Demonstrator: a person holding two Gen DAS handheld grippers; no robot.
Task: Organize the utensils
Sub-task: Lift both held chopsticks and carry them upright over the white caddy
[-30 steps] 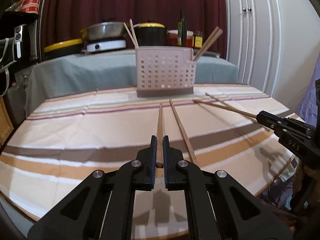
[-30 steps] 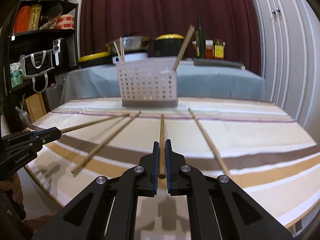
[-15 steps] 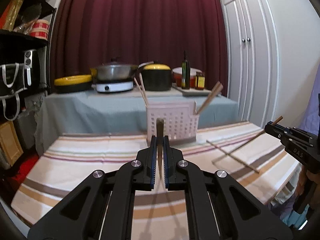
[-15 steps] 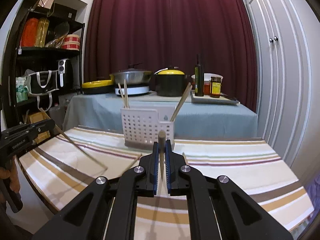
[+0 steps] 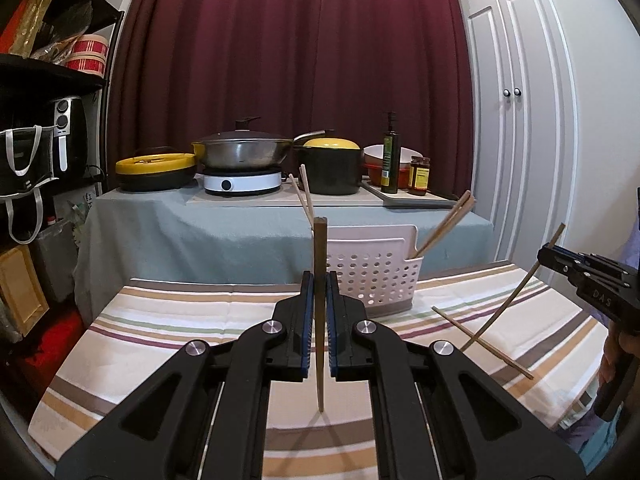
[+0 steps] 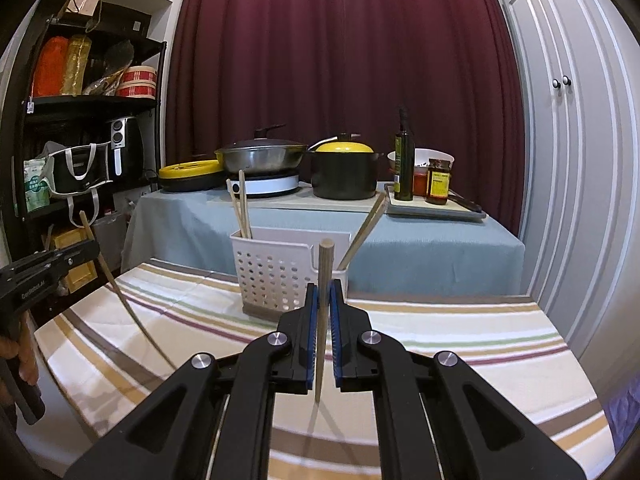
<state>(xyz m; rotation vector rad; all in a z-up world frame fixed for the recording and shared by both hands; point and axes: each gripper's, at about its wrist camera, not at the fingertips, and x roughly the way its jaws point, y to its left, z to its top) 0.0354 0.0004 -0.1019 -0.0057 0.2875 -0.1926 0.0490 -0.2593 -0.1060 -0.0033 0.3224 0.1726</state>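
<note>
Wooden chopstick (image 5: 320, 264) upright, clenched in left gripper (image 5: 319, 292); another chopstick (image 6: 324, 280) clenched in right gripper (image 6: 324, 304), above striped tablecloth (image 6: 460, 340), near white basket (image 6: 276, 280).

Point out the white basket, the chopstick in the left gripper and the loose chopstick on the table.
white basket (image 5: 376, 276), left wrist view, perforated front wall
held chopstick (image 5: 320, 248), left wrist view, upper shaft
loose chopstick (image 5: 500, 354), left wrist view, mid-shaft

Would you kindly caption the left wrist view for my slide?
Left gripper holds a chopstick upright before the white basket on the striped tablecloth.
</note>
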